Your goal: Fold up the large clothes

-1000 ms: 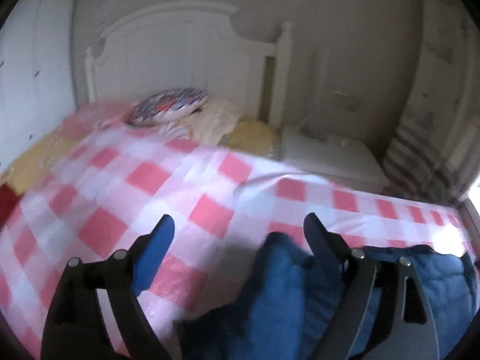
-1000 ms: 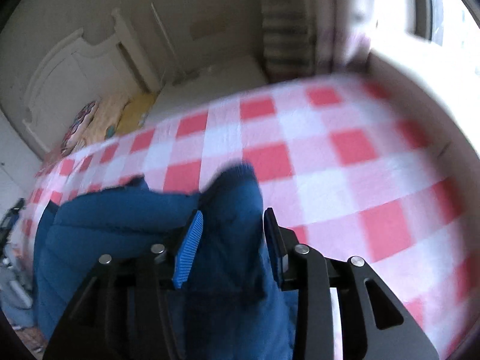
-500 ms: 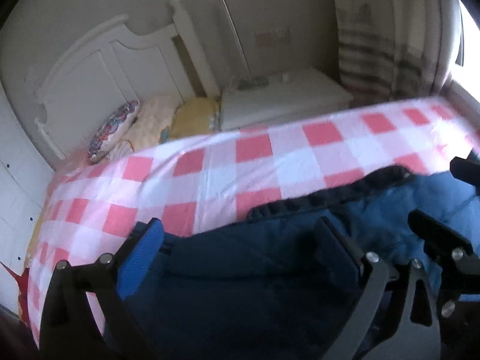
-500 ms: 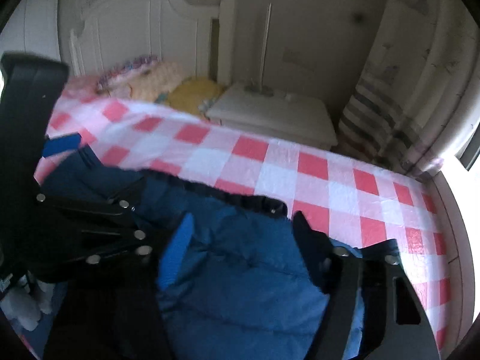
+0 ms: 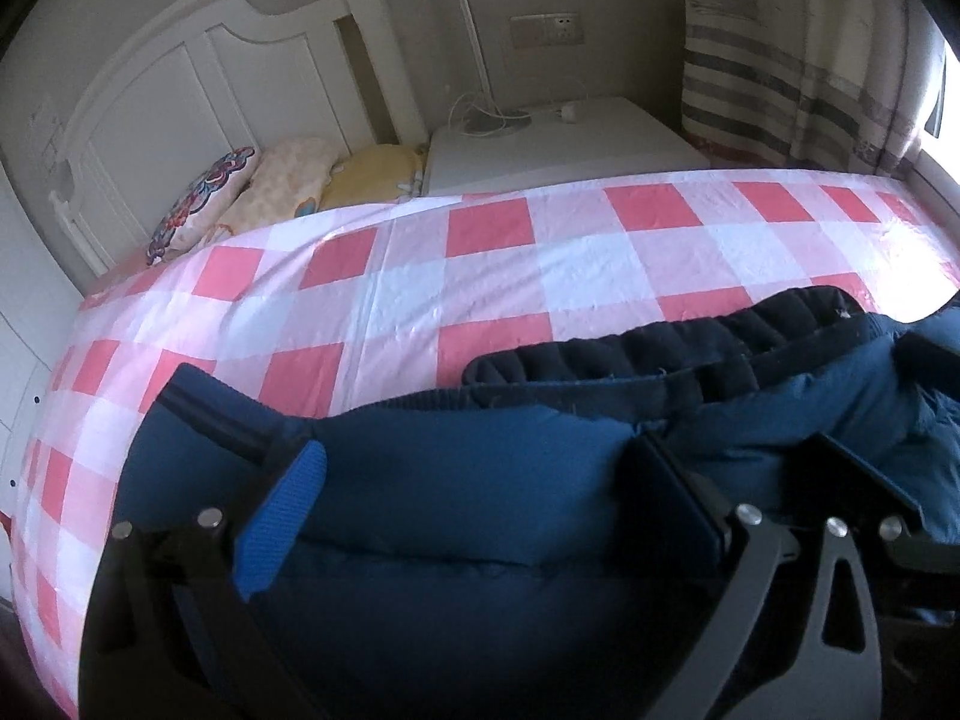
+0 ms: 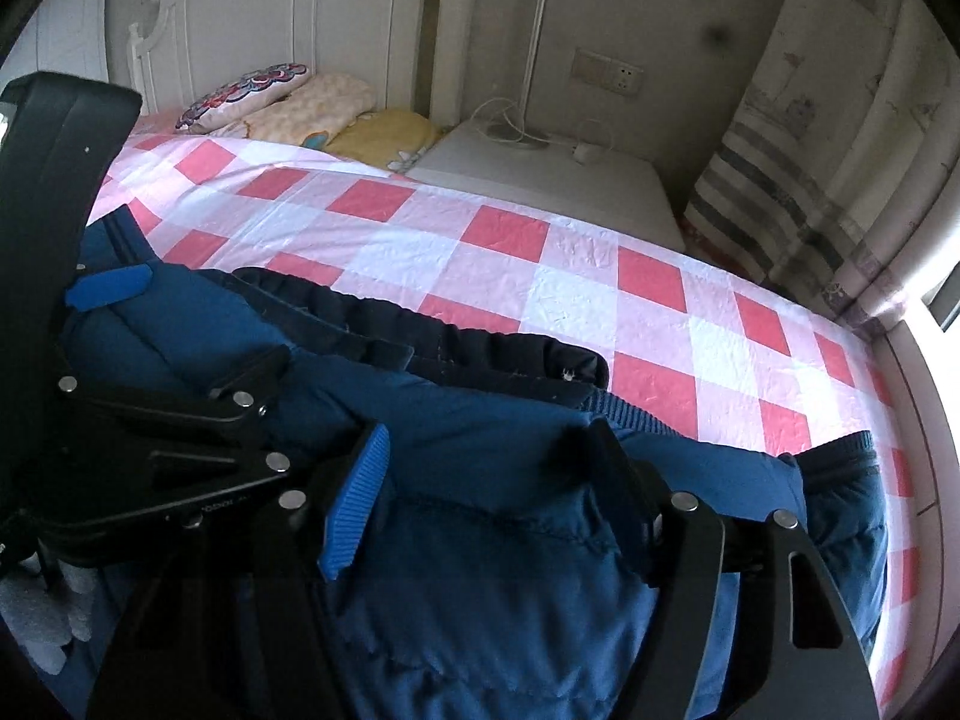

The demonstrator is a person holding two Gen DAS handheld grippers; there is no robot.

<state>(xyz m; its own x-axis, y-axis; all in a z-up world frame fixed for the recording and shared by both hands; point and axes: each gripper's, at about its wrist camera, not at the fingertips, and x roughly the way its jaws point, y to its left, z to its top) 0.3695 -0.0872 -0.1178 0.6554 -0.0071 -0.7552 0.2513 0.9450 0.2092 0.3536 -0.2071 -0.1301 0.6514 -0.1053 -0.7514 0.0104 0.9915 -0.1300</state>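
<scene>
Blue padded jacket [image 5: 480, 480] lies bunched on checked bed [image 5: 480, 276] | I judge it soft, bulky, light, slippery; best pinched at collar [image 5: 690, 348] or hem | left gripper [image 5: 480, 480] spread wide, right gripper [image 6: 486, 468] just opened; neither pinching, jacket between jaws.

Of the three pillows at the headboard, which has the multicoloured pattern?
The patterned pillow, nearest the headboard; the peach pillow and yellow pillow beside it are mostly plain.

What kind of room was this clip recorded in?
A bedroom, most likely. There is a bed with a white headboard and pink checked cover, pillows piled at its head, and a white bedside cabinet next to a striped curtain.
</scene>
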